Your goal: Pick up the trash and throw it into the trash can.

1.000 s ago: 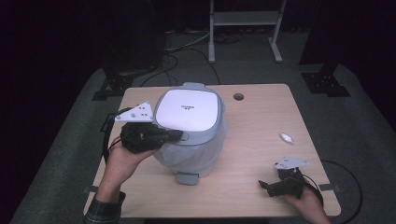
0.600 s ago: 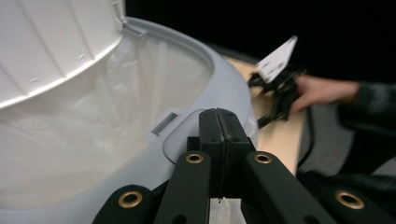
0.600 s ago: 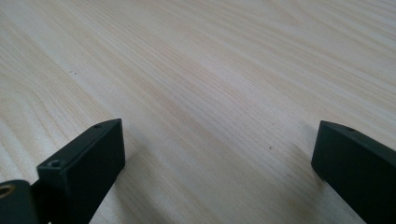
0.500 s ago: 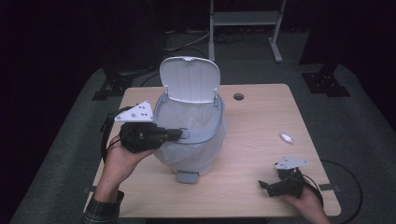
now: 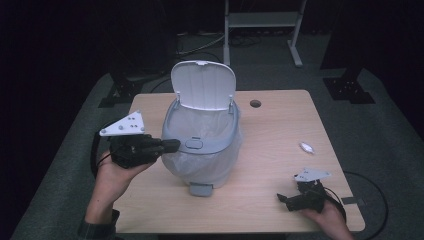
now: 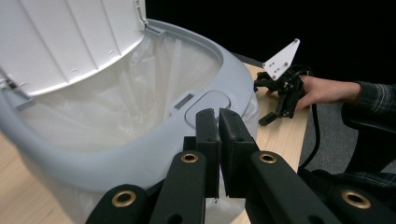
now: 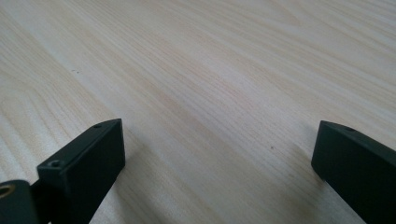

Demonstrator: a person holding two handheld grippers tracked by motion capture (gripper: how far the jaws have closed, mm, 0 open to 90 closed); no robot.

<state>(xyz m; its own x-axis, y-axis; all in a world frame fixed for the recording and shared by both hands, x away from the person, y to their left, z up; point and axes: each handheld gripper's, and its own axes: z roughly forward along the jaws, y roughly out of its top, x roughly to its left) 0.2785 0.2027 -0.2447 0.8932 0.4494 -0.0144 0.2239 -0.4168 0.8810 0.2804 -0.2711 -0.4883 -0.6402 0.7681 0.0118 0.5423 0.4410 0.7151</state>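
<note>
A light grey pedal bin lined with a clear plastic bag stands mid-table. Its lid is up, leaning back on its hinge. My left gripper is shut with nothing in it, its tips at the bin's front-left rim. In the left gripper view the left gripper sits just short of the rounded push button on the rim, under the raised lid. My right gripper rests low near the table's front right, open; in the right gripper view the right gripper spans bare wood.
A small white crumpled scrap lies on the wooden table right of the bin. A cable hole is at the back. The bin's foot pedal sticks out toward me. The right hand and its gripper appear beyond the bin.
The bin's lid was closed a second ago and has swung up to stand open. My left gripper has stayed at the front rim; the right one has not moved.
</note>
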